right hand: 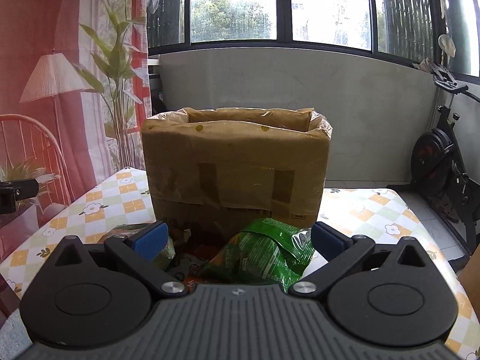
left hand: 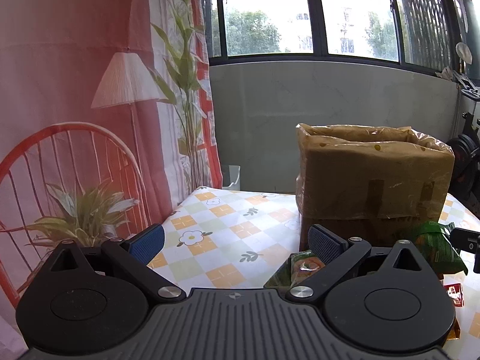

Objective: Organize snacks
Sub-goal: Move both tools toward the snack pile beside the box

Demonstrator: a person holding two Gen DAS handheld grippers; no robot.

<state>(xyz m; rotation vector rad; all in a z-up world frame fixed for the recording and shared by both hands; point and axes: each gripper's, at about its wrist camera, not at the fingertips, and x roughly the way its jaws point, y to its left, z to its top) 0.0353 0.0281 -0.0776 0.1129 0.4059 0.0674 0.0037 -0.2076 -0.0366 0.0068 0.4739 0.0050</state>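
Note:
A cardboard box [right hand: 237,168] lined with a plastic bag stands open on the checked tablecloth; it also shows in the left wrist view [left hand: 372,180]. A green snack bag [right hand: 264,255] lies in front of it, between the fingers of my open right gripper [right hand: 238,238], untouched by the pads. It also shows in the left wrist view [left hand: 435,249]. Another green packet [right hand: 162,249] lies by the right gripper's left finger and shows in the left wrist view [left hand: 300,270]. My left gripper [left hand: 237,243] is open and empty over the cloth, left of the box.
A small red packet [left hand: 454,294] lies at the right in the left wrist view. The table [left hand: 222,228] ends at a printed curtain [left hand: 75,90] on the left. An exercise bike [right hand: 444,162] stands past the table's right edge. A grey wall with windows is behind.

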